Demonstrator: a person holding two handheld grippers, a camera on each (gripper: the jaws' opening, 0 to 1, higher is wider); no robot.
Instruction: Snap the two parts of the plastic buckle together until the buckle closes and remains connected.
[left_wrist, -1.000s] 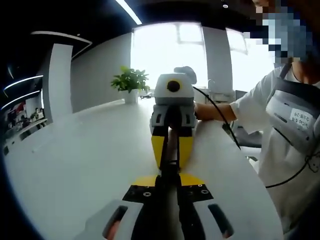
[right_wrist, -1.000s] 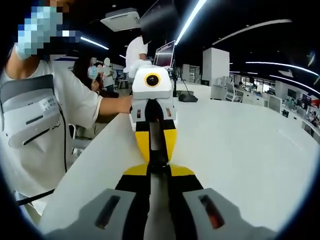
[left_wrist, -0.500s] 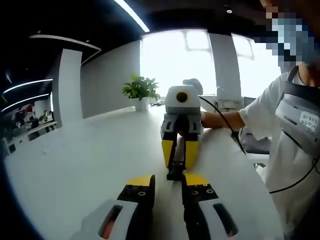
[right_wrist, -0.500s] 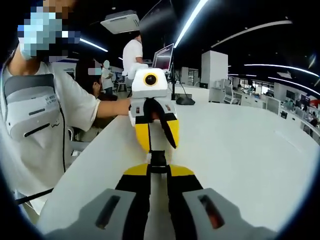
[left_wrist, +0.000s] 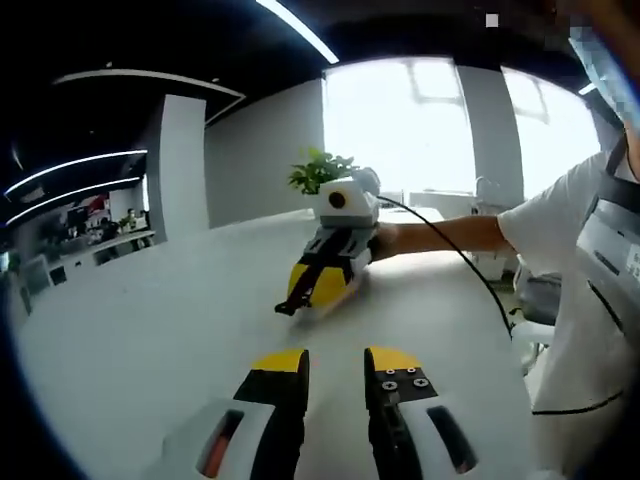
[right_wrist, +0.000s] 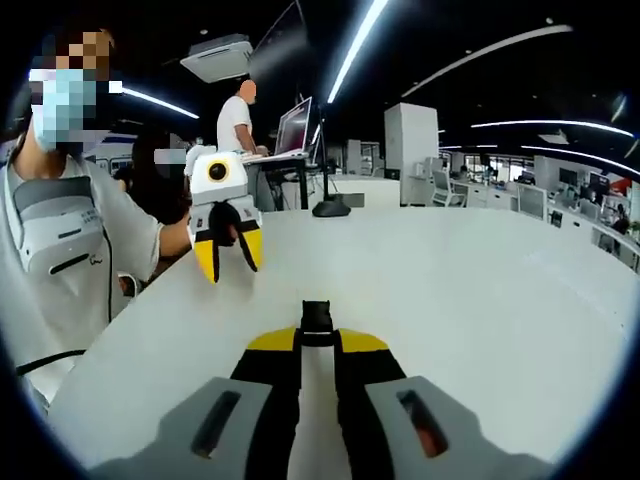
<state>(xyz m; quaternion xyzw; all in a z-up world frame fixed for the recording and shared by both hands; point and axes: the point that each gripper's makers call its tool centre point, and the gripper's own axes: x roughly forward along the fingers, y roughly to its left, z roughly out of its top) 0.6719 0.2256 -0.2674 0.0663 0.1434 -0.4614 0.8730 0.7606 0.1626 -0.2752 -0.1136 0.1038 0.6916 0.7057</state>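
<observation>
Left gripper view: my left gripper (left_wrist: 335, 372) parted, empty. Right gripper (left_wrist: 322, 285) at 12 o'clock, buckle (left_wrist: 290, 305) protruding toward 8.

Right gripper view: my right gripper (right_wrist: 317, 345) clamped on buckle (right_wrist: 317, 318), long axis toward 12. Left gripper (right_wrist: 228, 258) at 11, apart, spread.

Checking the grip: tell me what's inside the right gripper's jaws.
The black buckle sits clamped in the right gripper, its tip poking out. Its rear stays hidden between the jaws.
</observation>
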